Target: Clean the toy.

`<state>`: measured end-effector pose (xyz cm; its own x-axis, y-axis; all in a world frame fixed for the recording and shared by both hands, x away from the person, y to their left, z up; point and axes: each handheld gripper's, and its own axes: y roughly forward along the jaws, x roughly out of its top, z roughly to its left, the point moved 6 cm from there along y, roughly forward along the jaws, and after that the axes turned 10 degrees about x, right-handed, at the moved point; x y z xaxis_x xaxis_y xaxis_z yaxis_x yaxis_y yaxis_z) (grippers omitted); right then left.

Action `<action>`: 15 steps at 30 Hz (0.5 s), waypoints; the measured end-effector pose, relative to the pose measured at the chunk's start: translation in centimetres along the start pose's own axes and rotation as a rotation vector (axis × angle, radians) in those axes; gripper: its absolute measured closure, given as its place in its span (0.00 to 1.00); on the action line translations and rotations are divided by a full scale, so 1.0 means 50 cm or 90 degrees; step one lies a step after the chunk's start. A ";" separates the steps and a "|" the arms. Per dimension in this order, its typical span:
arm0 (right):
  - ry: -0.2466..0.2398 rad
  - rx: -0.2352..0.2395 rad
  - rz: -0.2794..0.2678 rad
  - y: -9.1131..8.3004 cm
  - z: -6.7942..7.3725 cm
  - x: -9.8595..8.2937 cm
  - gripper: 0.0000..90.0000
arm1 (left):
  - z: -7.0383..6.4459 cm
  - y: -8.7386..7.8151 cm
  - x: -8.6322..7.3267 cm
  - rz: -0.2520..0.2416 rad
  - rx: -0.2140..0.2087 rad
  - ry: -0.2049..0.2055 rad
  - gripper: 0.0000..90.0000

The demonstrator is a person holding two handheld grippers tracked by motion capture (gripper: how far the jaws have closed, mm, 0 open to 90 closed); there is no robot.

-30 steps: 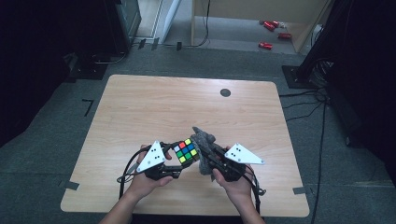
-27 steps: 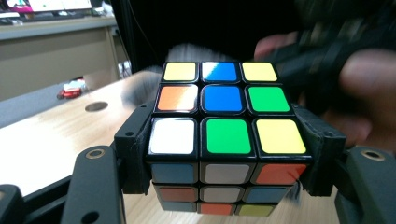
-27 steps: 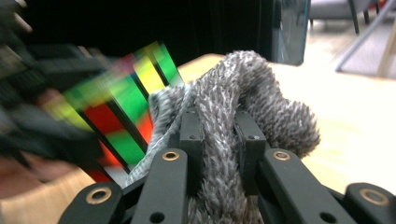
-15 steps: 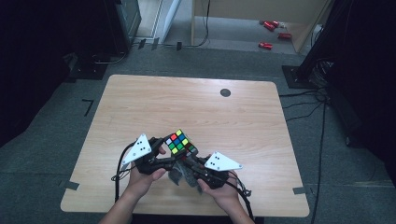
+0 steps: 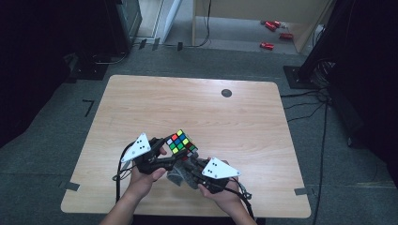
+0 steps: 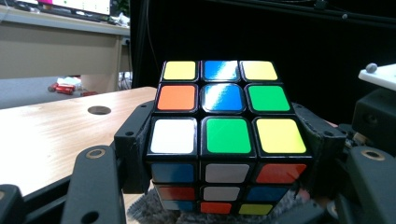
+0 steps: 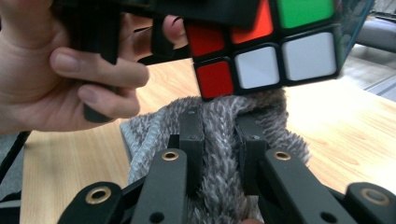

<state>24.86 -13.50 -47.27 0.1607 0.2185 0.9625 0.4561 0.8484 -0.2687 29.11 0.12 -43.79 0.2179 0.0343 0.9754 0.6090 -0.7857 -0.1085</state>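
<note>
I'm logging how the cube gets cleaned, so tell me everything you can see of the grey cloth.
The cloth is grey, fuzzy and thick, like fleece or towelling, with a streaky pile. It is bunched up, and the right gripper is shut on it, its black jaws pinching a fold. The raised top of the bunch touches the underside of the cube, which the left gripper holds above the table. In the high view the cloth shows as a grey wad between the two hands, near the table's front edge.
</note>
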 end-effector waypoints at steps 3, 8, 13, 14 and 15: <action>0.007 -0.033 -0.023 -0.021 -0.024 0.008 0.87 | -0.002 0.000 -0.002 0.003 0.003 0.009 0.39; -0.013 -0.039 -0.018 -0.020 -0.019 0.004 0.87 | -0.002 0.001 -0.003 0.009 0.001 0.006 0.39; -0.048 -0.010 0.022 0.007 0.012 -0.006 0.86 | -0.001 0.003 -0.004 0.013 0.004 0.002 0.39; -0.048 -0.010 0.022 0.007 0.012 -0.006 0.86 | -0.001 0.003 -0.004 0.012 0.001 -0.003 0.39; -0.028 -0.026 0.003 -0.007 -0.007 -0.001 0.86 | -0.001 0.003 -0.004 0.012 -0.002 -0.003 0.39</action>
<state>24.98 -13.95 -47.23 0.1243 0.2446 0.9616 0.4913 0.8268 -0.2738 29.11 -0.02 -43.96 0.2337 0.0223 0.9721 0.6028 -0.7878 -0.1268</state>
